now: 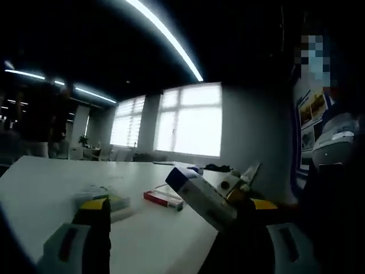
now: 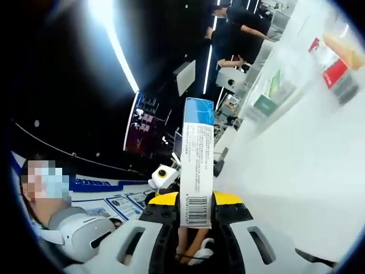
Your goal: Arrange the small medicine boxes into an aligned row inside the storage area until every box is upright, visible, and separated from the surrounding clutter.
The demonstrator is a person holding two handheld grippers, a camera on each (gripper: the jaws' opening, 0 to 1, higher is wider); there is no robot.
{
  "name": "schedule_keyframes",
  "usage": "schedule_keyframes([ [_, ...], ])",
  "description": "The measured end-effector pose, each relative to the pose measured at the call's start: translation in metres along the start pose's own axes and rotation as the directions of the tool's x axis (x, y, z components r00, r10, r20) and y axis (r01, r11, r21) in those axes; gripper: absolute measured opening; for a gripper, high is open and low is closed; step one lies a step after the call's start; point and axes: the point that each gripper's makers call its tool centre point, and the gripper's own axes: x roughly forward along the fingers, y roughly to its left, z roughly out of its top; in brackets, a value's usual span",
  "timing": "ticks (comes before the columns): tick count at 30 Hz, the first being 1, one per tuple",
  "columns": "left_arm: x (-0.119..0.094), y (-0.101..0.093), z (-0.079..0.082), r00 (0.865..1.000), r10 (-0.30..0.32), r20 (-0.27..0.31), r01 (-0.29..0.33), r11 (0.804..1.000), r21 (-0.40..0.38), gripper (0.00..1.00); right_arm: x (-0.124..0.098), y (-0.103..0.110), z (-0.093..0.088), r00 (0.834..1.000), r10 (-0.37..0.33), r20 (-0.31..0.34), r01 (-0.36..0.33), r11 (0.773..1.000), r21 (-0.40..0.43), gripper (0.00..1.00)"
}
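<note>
Right, my right gripper (image 2: 197,220) clamped the box (image 2: 197,165) aloft for placing; my left gripper (image 1: 177,225) stood open above the tabletop (image 1: 51,182).

left gripper view low over table (image 1: 40,182); right gripper view rolled sideways.

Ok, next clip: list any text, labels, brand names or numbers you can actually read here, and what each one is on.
No text can be read.
White-and-blue box clamped in the right gripper: fine print and a barcode, too small to read.
Red-and-white box on the white table: no legible marking.
Green-topped box near it: blurred.
Wall posters: blurred.
</note>
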Motion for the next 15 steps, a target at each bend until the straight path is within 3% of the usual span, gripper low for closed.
schedule_keyframes([
  [15,0.004,0.015,0.000,0.999,0.036,-0.015,-0.035,0.998,0.056,0.99,-0.019,-0.014,0.024,1.000,-0.016,0.013,0.015,0.999,0.037,0.19],
])
